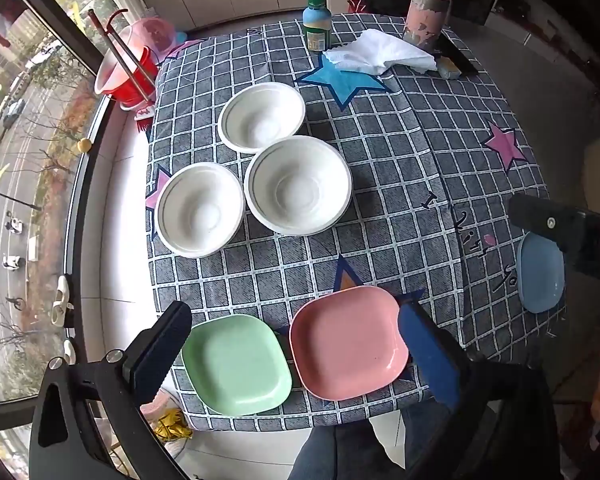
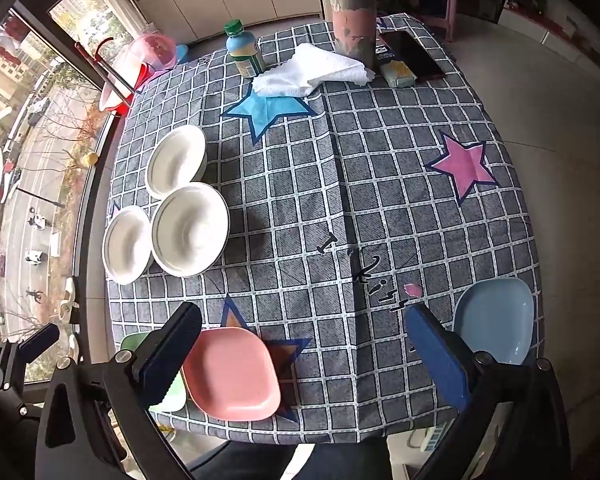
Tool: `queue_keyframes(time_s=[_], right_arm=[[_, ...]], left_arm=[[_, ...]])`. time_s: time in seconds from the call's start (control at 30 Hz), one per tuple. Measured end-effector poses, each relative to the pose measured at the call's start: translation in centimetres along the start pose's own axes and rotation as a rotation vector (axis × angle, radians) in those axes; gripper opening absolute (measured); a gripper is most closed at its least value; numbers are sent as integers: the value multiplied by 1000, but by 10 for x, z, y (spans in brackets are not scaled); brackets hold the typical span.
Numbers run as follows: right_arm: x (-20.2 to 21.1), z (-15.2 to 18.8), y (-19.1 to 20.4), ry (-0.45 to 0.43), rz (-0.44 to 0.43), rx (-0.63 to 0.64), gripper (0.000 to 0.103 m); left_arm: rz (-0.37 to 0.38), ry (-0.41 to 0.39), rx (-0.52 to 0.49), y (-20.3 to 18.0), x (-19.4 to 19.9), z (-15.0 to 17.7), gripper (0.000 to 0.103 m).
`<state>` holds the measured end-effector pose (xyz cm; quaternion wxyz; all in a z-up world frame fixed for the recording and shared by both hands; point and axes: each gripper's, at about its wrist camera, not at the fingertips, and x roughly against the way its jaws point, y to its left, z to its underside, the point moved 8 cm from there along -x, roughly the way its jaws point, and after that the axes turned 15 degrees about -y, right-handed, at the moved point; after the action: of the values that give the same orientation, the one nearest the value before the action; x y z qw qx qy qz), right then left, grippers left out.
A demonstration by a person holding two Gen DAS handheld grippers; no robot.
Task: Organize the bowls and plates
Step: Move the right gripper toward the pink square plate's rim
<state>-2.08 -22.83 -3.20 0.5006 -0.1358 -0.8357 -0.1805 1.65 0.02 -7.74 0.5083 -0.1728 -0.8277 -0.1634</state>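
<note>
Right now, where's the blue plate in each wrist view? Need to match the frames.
Left wrist: blue plate at the far right edge, partly covered by the right gripper.
Right wrist: blue plate at lower right, at the table's near edge, just beyond the right-hand fingertip.
Shared landmark: the pink plate near the bottom of both views, with the blue plate off to its right on the checked tablecloth.
</note>
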Motion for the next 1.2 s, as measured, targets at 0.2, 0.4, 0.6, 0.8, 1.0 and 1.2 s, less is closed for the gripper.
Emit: queue_keyframes(time_s=[0.2, 0.4, 0.6, 0.8, 1.0, 1.2], right_arm=[[1, 8, 3, 17, 1, 2, 103], [1, 13, 9, 27, -3, 9, 103], [1, 15, 13, 36, -7, 23, 103], [-2, 19, 14, 49, -4, 31, 103], [-5, 27, 14, 67, 1, 33, 103], [-10, 34, 16, 90, 0, 36, 103]], left_arm=[[-14, 4, -3, 2, 4, 0, 103], [-12, 0, -7, 2, 4, 3, 103], [-3, -6, 4, 5, 5, 4, 103], [0, 1, 13, 7, 3, 7, 103], [-2, 18, 13, 9, -1, 14, 103], [-24, 31, 11, 16, -5, 22, 103]])
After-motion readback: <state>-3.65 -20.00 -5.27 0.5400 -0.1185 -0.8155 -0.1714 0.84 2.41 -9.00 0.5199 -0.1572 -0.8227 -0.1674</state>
